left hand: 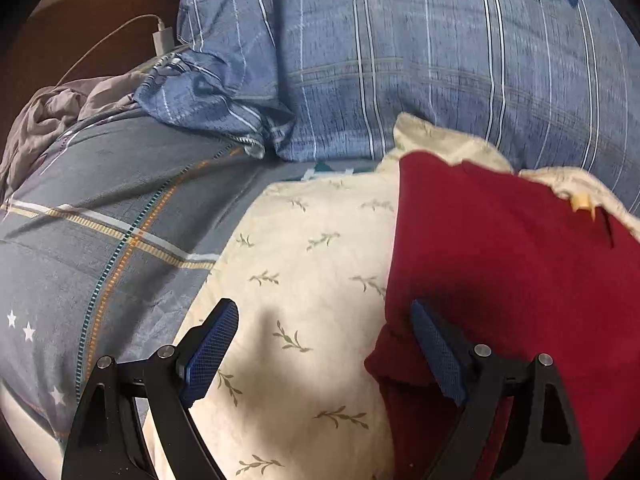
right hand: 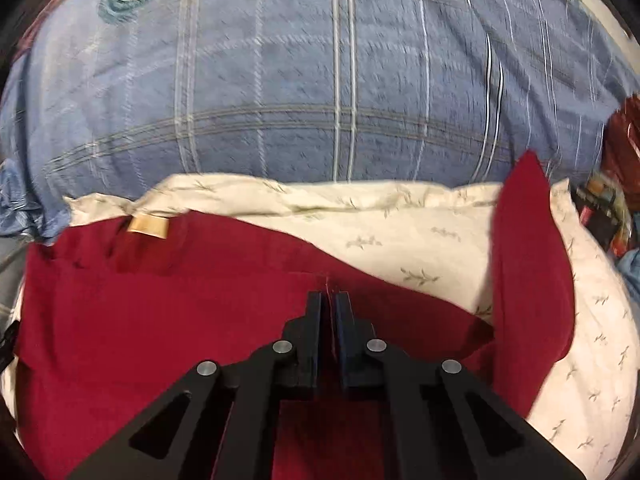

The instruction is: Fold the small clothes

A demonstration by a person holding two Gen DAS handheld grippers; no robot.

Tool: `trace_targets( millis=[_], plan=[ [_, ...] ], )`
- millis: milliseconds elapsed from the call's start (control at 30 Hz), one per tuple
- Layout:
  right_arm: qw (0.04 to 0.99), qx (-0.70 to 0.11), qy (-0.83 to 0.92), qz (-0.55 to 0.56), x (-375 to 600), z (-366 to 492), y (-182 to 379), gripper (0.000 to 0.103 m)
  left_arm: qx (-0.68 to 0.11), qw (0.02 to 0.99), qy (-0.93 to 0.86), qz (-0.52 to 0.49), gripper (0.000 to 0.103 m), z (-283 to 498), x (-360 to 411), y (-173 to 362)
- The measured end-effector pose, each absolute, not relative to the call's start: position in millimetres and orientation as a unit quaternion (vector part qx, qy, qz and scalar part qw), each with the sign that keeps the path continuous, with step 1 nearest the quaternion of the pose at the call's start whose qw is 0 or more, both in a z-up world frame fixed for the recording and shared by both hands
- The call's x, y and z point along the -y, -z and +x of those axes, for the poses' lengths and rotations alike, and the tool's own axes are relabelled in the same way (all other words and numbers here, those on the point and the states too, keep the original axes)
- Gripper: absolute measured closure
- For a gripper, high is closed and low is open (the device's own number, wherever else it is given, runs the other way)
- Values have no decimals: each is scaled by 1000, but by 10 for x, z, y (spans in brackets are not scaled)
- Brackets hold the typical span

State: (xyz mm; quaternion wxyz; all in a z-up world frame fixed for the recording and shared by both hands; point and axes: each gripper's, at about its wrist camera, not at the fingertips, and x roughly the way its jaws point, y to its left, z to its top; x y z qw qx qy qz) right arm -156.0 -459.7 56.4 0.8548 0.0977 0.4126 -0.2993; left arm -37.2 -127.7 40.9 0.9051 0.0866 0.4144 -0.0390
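A dark red garment [left hand: 500, 260] lies spread on a cream pillow with a leaf print [left hand: 312, 260]. A tan label [left hand: 580, 202] shows at its far edge. My left gripper [left hand: 320, 308] hangs open over the pillow, its right finger above the garment's left edge and nothing between the pads. In the right wrist view the red garment [right hand: 160, 312] fills the lower half, its label [right hand: 148, 226] at the far left. My right gripper [right hand: 329, 298] is shut, with a thin fold of red cloth pinched between the pads. One part of the garment [right hand: 528, 260] runs off across the pillow [right hand: 400, 232] at the right.
A bulky blue plaid duvet [left hand: 400, 60] rises behind the pillow. A grey-blue bedsheet with stars [left hand: 80, 220] lies left, with crumpled grey cloth [left hand: 48, 116] and a white charger with cable [left hand: 162, 40] beyond. Colourful clutter [right hand: 608, 208] sits at the far right.
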Motion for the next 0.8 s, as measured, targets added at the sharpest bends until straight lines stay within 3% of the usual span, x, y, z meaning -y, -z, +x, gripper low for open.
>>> trace_targets(
  millis=[67, 100, 167, 300, 467, 600, 700, 800],
  plan=[
    [848, -420, 302, 116, 4569, -1581, -571, 87, -413, 906, 37, 85, 15, -362, 1265, -429],
    [849, -414, 305, 122, 4556, -1605, -626, 76, -412, 907, 34, 83, 15, -364, 1251, -456],
    [860, -392, 302, 122, 4443, -1660, -763, 65, -401, 912, 33, 73, 15, -396, 1212, -522],
    [901, -379, 172, 122, 3904, -1427, -878, 64, -371, 926, 48, 38, 15, -471, 1152, -653],
    [908, -403, 10, 114, 3069, -620, -653, 68, -387, 919, 13, 72, 15, -421, 1104, -574],
    [898, -426, -52, 94, 2586, -135, -404, 74, -374, 926, -23, 44, 15, -301, 879, -640],
    [885, -460, -36, 62, 2375, 97, -127, 73, -370, 928, -38, 25, 15, -228, 807, -653],
    [893, -445, -30, 57, 2360, 123, -114, 72, -375, 927, -15, -2, 15, -226, 824, -638]
  ],
)
